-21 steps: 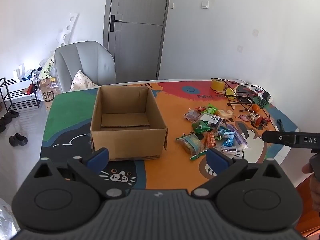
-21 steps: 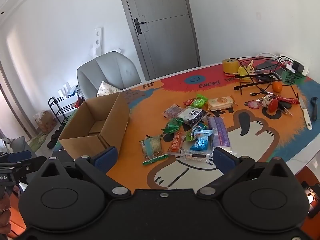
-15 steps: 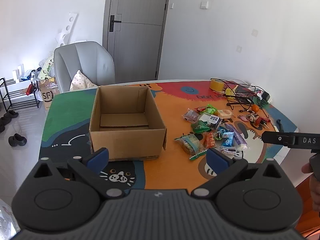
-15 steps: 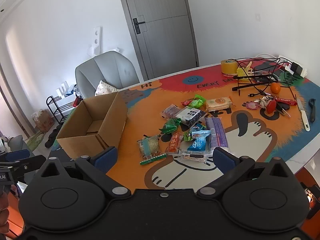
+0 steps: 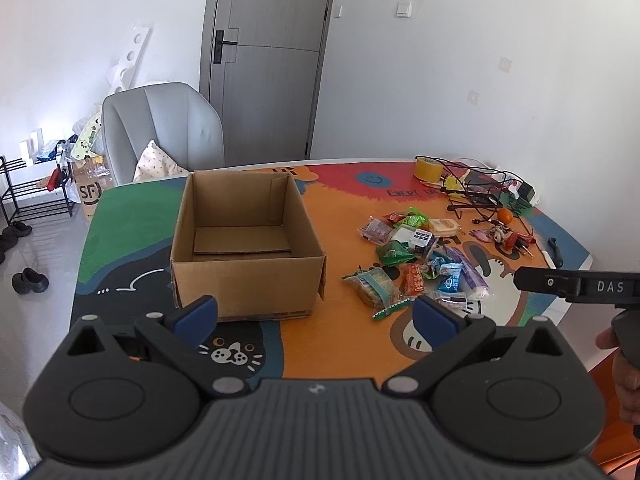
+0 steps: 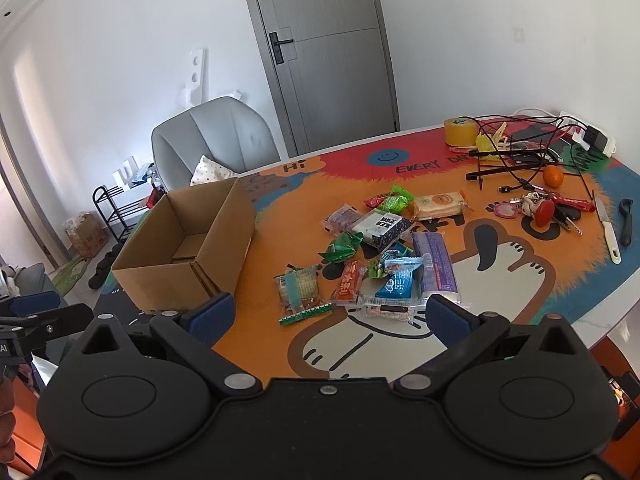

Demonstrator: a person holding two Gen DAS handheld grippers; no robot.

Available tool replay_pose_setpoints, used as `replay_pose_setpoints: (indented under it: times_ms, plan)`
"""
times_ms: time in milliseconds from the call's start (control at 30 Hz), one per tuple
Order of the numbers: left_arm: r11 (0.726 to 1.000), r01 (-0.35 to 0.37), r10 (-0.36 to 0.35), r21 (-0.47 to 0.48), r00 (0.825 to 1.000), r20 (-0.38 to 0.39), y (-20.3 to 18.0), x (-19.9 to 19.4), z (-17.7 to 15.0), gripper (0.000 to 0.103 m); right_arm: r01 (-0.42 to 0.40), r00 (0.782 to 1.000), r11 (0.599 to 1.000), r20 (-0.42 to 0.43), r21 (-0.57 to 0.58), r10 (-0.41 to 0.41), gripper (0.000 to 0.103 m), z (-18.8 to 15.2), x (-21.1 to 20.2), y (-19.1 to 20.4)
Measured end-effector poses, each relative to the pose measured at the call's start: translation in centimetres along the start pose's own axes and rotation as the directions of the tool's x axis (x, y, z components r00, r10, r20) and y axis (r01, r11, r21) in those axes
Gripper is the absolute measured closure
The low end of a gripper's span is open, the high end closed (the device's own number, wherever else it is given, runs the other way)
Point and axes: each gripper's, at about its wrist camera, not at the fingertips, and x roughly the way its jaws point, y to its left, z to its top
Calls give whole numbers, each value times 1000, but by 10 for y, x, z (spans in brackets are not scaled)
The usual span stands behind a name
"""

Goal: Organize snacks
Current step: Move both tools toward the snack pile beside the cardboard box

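Both grippers, left gripper (image 5: 316, 316) and right gripper (image 6: 328, 316), hung spread and empty at bottom frame, barely shifted from a moment earlier; nothing sorted yet. Snacks (image 6: 384, 248) lay mid-frame, empty box (image 5: 244, 240) centre-left beyond.

Left gripper (image 5: 315, 316) jaws wide apart, nothing between them, tilted downward. Right gripper (image 6: 327, 314) same: spread wide, empty, angled down. Bare hand (image 5: 624, 364) grips the right gripper's handle at far right.
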Motion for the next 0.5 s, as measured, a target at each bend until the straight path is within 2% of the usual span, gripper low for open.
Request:
replay_pose_setpoints:
  times_ms: [67,267,500]
  plan:
    - [1000,11,-11,-17,1000,11,1,0,0,0,-2,1000,1000,0,1,2,0,0,0,0]
    - [1000,6,-7,-19,1000,-29,2,2,-1,0,1,1000,1000,1,-5,-1,0,-1,1,0]
    - [1000,-10,11,26,999,-34,-2,11,-1,0,1,1000,1000,2,-3,-1,0,-3,3,-5]
